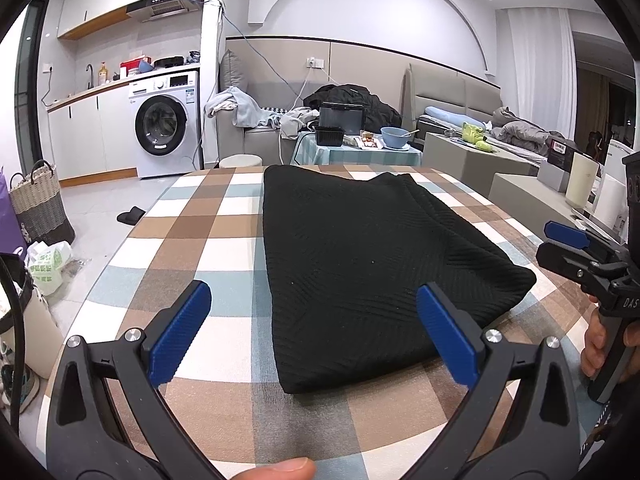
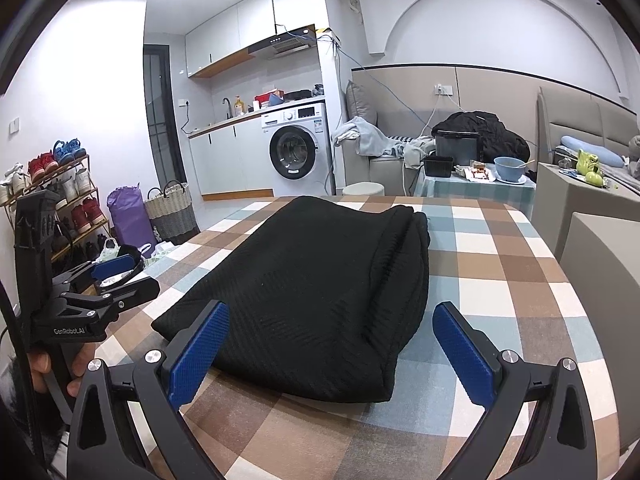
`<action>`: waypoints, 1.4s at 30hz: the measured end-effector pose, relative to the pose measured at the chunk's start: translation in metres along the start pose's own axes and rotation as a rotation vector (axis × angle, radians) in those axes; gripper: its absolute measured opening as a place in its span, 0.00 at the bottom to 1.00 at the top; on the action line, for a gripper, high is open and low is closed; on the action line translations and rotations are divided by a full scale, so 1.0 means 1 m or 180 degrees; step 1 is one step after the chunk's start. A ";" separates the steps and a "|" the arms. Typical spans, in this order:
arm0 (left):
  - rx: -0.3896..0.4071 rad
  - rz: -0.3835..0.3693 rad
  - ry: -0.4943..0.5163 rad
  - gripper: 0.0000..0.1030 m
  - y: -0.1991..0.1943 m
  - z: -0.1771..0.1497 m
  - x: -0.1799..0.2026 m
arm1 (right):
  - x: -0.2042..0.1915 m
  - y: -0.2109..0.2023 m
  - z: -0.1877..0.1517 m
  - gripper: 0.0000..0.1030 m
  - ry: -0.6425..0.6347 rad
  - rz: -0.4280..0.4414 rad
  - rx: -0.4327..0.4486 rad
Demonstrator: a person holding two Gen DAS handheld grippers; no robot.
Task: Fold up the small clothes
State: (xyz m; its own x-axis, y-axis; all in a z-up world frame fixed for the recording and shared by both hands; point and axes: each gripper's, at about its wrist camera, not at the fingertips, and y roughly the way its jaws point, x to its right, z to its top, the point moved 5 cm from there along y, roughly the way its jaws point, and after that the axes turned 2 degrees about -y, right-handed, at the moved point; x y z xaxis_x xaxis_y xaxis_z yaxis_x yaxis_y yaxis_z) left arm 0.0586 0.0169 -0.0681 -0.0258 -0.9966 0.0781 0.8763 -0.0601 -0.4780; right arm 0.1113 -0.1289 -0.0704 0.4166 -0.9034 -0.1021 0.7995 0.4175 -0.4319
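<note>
Your left gripper [image 1: 314, 334] and right gripper [image 2: 330, 354] gape wide, holding nothing — the black knit garment [image 1: 360, 264] lies folded on the checked tablecloth [image 1: 192, 248]. Pinch one layer only and it may unfold.

Both wrist views look low and close across the checked table [image 1: 224, 248], sharing the black garment [image 2: 320, 292]

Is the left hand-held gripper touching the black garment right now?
Cannot tell. Left wrist view: left hand-held gripper open, its right finger overlapping the black garment, no clear gap.
</note>
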 end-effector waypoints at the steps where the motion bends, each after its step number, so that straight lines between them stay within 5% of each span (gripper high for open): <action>1: -0.0001 -0.0004 -0.0002 0.99 0.000 0.000 0.000 | 0.000 0.000 0.000 1.00 -0.0001 0.0007 -0.0002; 42: -0.0006 0.0064 0.0003 0.99 -0.004 0.001 -0.003 | -0.003 0.003 -0.002 1.00 -0.0109 -0.0008 -0.0022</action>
State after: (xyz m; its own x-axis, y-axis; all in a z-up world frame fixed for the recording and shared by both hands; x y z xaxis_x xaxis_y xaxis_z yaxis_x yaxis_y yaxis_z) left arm 0.0559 0.0203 -0.0657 -0.0087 -0.9977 0.0677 0.8757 -0.0403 -0.4811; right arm 0.1118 -0.1250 -0.0728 0.4293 -0.9004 -0.0703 0.7976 0.4144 -0.4383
